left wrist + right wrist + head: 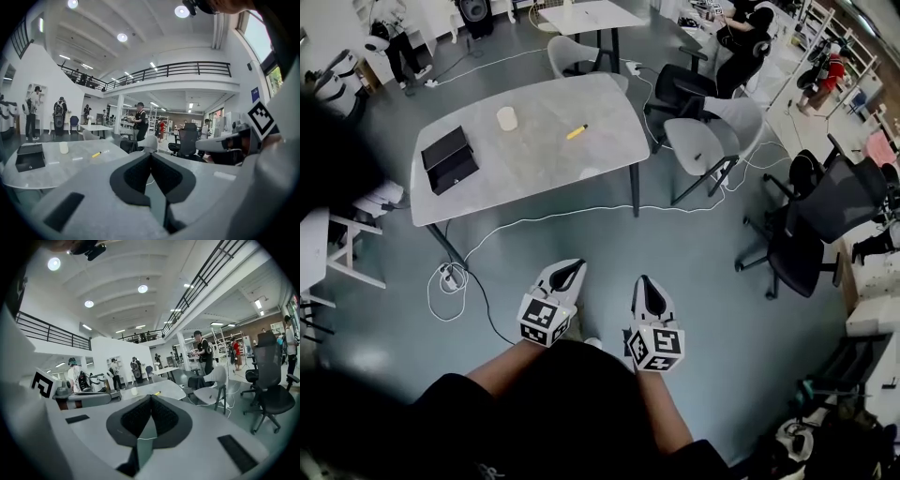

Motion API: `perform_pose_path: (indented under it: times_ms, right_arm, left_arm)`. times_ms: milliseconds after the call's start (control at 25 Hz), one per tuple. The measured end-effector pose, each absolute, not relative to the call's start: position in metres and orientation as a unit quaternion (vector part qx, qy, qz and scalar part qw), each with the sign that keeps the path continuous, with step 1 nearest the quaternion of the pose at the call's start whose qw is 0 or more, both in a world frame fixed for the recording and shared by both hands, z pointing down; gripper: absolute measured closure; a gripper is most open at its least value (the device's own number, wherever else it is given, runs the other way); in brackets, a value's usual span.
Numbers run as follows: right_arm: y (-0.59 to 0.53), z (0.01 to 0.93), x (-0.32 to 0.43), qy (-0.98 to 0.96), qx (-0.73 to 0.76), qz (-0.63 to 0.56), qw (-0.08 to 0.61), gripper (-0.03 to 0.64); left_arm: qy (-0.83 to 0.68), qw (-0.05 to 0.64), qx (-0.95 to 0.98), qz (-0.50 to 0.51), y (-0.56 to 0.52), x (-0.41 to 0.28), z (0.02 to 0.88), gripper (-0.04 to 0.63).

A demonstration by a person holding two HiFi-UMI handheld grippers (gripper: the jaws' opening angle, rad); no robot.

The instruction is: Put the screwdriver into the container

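Left tool [572,268] and right tool [644,281] clenched empty, low centre; reaching shut, they might knock the small yellow screwdriver [576,132] off the grey desk [546,164]

Your screwdriver [576,132] is small and yellow. It lies flat on the grey table [534,173], right of the middle and nearer the far edge, and it is turned on a slant to that edge. Your container [450,159] is a low black rectangular box. It sits flat by the table's left edge, skewed a little to it. The two are well apart.
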State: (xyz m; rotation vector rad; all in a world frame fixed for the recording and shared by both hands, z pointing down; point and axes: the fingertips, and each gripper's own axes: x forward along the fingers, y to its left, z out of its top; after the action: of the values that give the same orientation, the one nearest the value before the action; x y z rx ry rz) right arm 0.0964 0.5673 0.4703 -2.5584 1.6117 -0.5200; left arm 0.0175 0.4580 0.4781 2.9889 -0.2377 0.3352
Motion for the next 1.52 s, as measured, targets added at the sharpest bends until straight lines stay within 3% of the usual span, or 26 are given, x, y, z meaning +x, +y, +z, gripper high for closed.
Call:
perform_pose_path:
  times_ms: [360,840,1080,1520]
  right_arm:
    - [0.491,0.481,0.158,0.515,-0.837,-0.185,0.009,0.609]
    - [0.310,0.458,0.244,0.504,-0.846,-0.169,-0.036,0.609]
    - [0.228,0.443,0.233,0.527,-0.837,-0.133,-0.059,0.609]
    - [0.188,0.470,0.268,0.532,-0.830,-0.155,-0.063,0.609]
  left_arm:
    - [-0.068,0.078,0.988,0.116,0.379,0.084,0.493,0.578]
    - [-0.024,0.105,0.988,0.107,0.221,0.169,0.492,0.578]
    - [-0.013,0.113,0.988,0.108,0.164,0.177,0.496,0.578]
    - [-0.055,0.124,0.984,0.119,0.108,0.200,0.517,0.578]
